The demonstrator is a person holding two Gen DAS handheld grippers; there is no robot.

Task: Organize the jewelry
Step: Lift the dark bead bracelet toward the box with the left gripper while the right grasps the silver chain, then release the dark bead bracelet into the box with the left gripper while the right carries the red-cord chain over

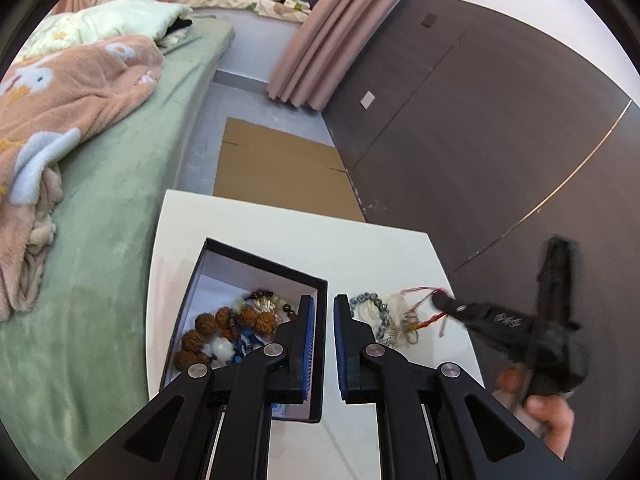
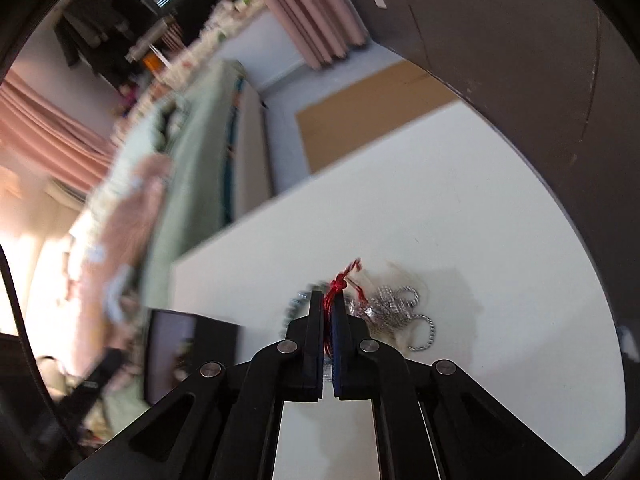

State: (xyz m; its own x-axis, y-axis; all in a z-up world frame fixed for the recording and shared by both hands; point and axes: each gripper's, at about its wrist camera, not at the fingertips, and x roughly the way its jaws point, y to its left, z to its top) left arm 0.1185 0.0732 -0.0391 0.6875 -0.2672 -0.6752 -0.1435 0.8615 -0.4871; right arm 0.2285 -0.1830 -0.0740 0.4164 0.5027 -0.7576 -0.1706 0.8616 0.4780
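Note:
A black box point(image 1: 256, 258) on the white table point(image 1: 280, 216) holds brown knobbly beads point(image 1: 224, 324), dark beads and a white stone. My left gripper point(image 1: 324, 312) hangs over the box's right wall with a narrow gap between its jaws and nothing pinched. To the right of the box lies a jewelry pile with a grey bead bracelet point(image 1: 372, 300) and a silver chain point(image 2: 400, 304). My right gripper point(image 2: 330, 300) is shut on a red cord point(image 2: 340, 282) at that pile. The left wrist view shows it blurred point(image 1: 438, 300), held by a hand point(image 1: 552, 416).
A bed with a green sheet point(image 1: 100, 240) and a pink blanket point(image 1: 60, 100) runs along the table's left side. Flat cardboard point(image 1: 280, 168) lies on the floor beyond the table. Dark wall panels point(image 1: 480, 120) stand to the right, and a pink curtain point(image 1: 320, 40) hangs at the back.

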